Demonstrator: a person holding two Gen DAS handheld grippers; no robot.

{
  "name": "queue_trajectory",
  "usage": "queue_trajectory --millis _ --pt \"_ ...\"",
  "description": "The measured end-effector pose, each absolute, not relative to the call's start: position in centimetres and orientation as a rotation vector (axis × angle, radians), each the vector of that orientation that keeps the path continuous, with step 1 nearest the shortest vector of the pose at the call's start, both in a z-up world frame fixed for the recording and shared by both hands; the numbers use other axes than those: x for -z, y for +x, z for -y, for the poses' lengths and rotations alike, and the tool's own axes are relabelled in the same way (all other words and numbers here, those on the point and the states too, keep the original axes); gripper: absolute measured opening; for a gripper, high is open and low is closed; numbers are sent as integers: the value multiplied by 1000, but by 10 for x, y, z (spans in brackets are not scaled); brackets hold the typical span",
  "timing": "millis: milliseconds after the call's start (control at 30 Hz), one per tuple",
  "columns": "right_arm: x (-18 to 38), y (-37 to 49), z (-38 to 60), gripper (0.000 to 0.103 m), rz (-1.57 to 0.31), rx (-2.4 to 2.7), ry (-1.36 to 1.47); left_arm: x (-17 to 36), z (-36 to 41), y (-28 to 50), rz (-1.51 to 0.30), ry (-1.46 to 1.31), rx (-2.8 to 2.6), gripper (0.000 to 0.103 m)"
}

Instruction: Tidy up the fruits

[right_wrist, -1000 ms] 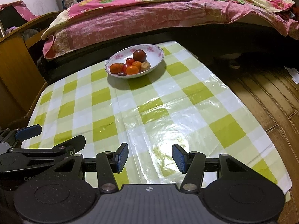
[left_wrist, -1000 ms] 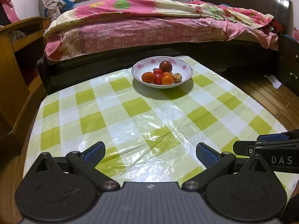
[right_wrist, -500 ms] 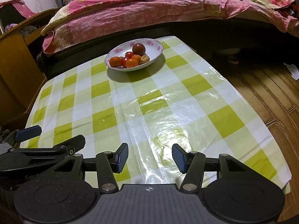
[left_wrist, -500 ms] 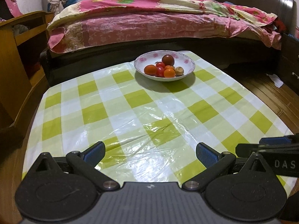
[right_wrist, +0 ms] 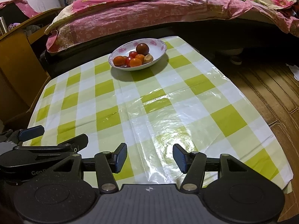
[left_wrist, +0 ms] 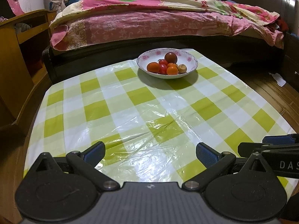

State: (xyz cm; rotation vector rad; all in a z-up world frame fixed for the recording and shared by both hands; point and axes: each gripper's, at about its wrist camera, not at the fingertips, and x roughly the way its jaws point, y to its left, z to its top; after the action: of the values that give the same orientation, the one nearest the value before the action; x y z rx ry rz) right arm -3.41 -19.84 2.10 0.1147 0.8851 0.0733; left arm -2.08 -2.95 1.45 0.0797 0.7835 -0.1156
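Observation:
A white bowl with pink flowers [left_wrist: 194, 63] [right_wrist: 160, 44] stands at the far end of the green-checked table. In it lie a dark red fruit [left_wrist: 170, 57], two oranges [left_wrist: 153, 67], small red tomatoes [left_wrist: 163, 68] and a brownish fruit [left_wrist: 182, 68]. My left gripper [left_wrist: 150, 149] hangs open over the near part of the table, nothing between its fingers. Beside it, my right gripper [right_wrist: 149, 150] has its jaws opening with nothing between them. Both are far from the bowl.
The table [right_wrist: 224, 117] wears a glossy plastic cloth with creases. Behind it stands a bed with a pink quilt [left_wrist: 149, 18]. A wooden shelf [left_wrist: 16, 43] is at the left and wooden floor [right_wrist: 271, 85] at the right.
The right gripper's jaws stand slightly wider apart. Neither gripper has moved, and the bowl and fruit lie as before.

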Motion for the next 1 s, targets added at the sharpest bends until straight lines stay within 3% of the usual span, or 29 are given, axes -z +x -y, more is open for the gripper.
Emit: queue_trajectory --millis 1000 --pt "-20 -34 198 52 -889 -72 115 -17 29 -23 -774 96 110 103"
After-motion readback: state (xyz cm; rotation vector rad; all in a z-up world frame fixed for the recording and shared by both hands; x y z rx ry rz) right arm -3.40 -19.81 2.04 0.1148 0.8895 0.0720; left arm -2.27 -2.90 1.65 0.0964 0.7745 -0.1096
